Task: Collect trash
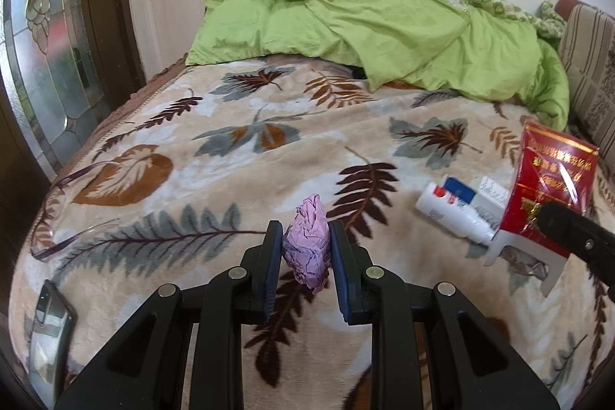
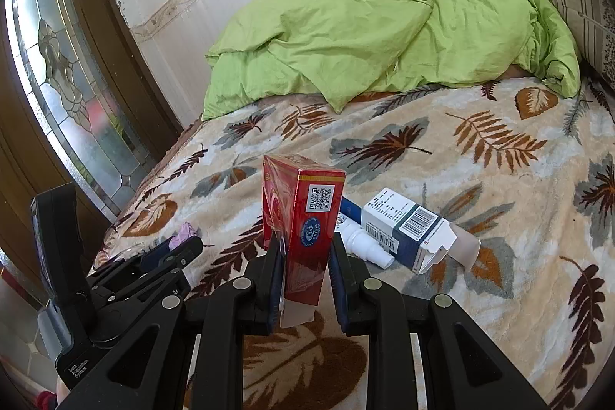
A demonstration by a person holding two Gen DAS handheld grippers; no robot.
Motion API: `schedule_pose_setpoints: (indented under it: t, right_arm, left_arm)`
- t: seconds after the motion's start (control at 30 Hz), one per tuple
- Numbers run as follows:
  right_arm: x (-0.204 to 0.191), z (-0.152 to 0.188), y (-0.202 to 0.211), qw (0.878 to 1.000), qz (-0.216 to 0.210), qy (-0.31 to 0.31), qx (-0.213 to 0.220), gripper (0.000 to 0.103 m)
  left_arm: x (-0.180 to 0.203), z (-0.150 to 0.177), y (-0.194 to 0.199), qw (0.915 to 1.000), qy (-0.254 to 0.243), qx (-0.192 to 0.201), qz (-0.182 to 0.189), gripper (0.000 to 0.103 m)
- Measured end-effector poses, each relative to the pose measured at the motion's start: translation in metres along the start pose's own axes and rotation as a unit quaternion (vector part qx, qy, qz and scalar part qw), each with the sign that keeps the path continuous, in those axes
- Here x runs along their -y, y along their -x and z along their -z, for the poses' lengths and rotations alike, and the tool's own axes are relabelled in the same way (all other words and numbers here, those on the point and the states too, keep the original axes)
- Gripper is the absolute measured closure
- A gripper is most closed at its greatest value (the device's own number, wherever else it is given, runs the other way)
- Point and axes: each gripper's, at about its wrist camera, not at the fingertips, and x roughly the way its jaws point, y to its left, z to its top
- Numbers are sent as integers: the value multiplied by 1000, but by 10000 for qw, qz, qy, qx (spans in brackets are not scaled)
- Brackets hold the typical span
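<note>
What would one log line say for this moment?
left gripper: shut on purple paper wad | right gripper: shut on red box | spray bottle, white-blue carton: on blanket

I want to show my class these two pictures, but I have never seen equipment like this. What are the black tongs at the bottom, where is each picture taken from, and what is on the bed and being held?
The tongs are hand-held grippers with two fingers each; a person holds one in each hand. Each carries a wide-angle camera looking along its fingers, so one picture comes from the left gripper, the other from the right gripper.

Both are closed on trash. The left pinches a crumpled purple paper ball; the right clamps a red carton.

They work over a bed with a leaf-patterned blanket. On it lie a white spray bottle and an opened blue-and-white box, close together. A green duvet is heaped at the far end.
</note>
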Motion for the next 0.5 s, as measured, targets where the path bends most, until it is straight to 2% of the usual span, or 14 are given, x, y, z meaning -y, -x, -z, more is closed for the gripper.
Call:
schedule_pose_setpoints:
  t: [0.1, 0.2, 0.23, 0.27, 0.3, 0.4, 0.43, 0.5]
  right_arm:
    - [7, -2, 11, 9997, 3, -200, 104, 79]
    - [21, -7, 36, 9986, 66, -456, 274, 79]
    - [27, -6, 50, 9977, 84, -578, 342, 79]
    - [32, -4, 62, 9970, 108, -660, 381, 79]
    - [39, 2, 79, 9963, 144, -748, 409, 79]
    - [60, 18, 122, 9943, 230, -964, 394, 79]
    - [71, 27, 145, 9935, 377, -998, 395, 79]
    - [90, 42, 183, 9908, 676, -1091, 431, 79]
  left_arm:
    - [7, 0, 5, 9993, 80, 58, 359, 79]
    - [16, 0, 18, 9943, 145, 45, 1055, 79]
    - [20, 1, 23, 9907, 158, 21, 1354, 79]
    - [27, 4, 30, 9834, 139, -47, 1806, 79]
    - [32, 5, 35, 9780, 112, -80, 2080, 79]
    - [59, 13, 60, 9653, -155, -64, 2607, 79]
    - [67, 15, 66, 9619, -224, -79, 2724, 79]
    - [90, 23, 84, 9490, -385, -150, 3126, 79]
